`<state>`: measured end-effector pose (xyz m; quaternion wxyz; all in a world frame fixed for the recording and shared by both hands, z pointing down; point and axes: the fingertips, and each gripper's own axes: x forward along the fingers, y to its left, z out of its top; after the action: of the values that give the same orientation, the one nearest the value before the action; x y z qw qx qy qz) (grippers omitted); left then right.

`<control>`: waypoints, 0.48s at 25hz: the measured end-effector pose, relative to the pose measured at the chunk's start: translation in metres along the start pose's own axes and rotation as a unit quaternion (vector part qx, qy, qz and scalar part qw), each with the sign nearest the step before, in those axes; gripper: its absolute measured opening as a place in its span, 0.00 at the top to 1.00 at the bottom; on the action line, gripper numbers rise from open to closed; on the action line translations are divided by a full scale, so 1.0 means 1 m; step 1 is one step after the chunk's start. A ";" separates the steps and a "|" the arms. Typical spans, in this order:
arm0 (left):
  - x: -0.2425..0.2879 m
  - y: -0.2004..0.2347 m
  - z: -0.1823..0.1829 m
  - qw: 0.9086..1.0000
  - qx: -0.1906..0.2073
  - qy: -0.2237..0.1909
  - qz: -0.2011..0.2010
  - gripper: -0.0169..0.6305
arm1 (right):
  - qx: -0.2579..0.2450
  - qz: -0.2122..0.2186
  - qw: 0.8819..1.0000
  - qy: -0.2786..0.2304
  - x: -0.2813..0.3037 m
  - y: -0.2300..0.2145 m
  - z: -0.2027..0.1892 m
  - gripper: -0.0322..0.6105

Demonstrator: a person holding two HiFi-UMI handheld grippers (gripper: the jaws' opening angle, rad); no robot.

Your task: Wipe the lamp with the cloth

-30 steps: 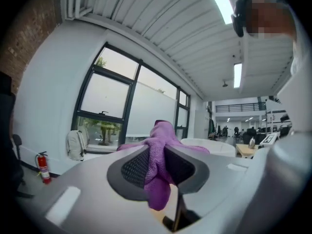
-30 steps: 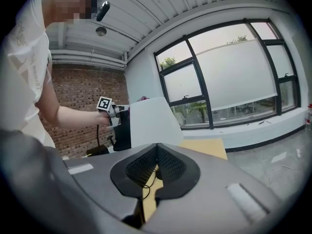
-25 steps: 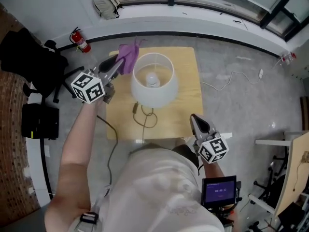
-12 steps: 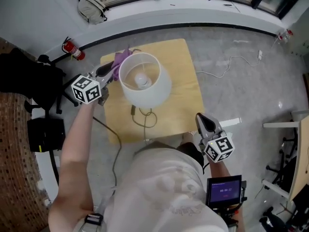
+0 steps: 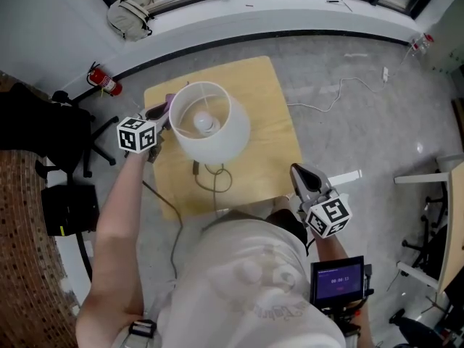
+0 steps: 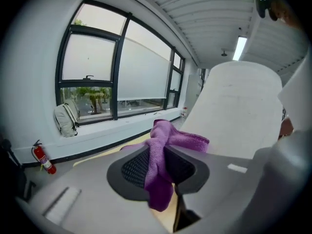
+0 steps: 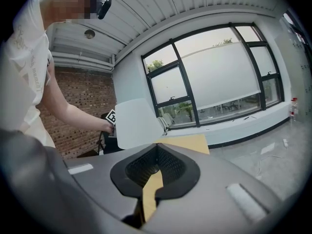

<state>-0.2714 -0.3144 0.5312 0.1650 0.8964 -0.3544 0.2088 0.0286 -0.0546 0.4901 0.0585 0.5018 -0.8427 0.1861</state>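
1. Since the earlier head view, the left gripper [image 5: 161, 112] has come down along the outer left side of the white drum-shaped lamp shade [image 5: 221, 135]. The purple microfibre cloth [image 5: 169, 101], which then stood clear above the shade's rim, now shows only as a sliver beside the shade.
2. Left gripper state: the jaws are clamped on the cloth. In the left gripper view the cloth runs down between the two dark ribbed pads [image 6: 134, 167], is bunched above the tips and hangs loose below them.
3. Cloth position: its upper fold extends past the tips and lies against the outer wall of the shade, to the right of the jaws in that view.
4. Lamp position: it stands on the light wooden square table [image 5: 272, 125], toward the table's left side. The white bulb [image 5: 205, 124] shows through the shade's open top. The lamp's thin cord [image 5: 215, 183] loops on the tabletop in front of the lamp.
5. Right gripper [image 5: 303, 177] state: the jaws are together with nothing between them. Tabletop shows through the slit beneath the pads.
6. Right gripper position: at the table's front right corner, well apart from the lamp and the cloth.
7. Surroundings: a red fire extinguisher [image 5: 105, 84] stands on the floor by the wall. A pale backpack [image 5: 129, 17] rests on the ledge under the window.
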 end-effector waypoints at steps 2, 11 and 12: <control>0.000 0.008 -0.001 1.000 -0.001 0.002 0.017 0.83 | -0.002 0.003 1.000 -0.002 0.002 -0.001 0.001 0.93; -0.047 -0.010 0.115 0.991 0.027 -0.126 -0.039 0.83 | -0.010 0.021 1.000 -0.012 0.010 -0.007 0.011 0.93; -0.051 -0.019 0.131 0.988 0.035 -0.140 -0.059 0.83 | -0.011 0.022 1.000 -0.012 0.010 -0.008 0.013 0.93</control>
<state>-0.2583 -0.3301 0.3911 0.0939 0.9415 -0.3127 0.0832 0.0318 -0.0713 0.4831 0.0493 0.4844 -0.8564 0.1720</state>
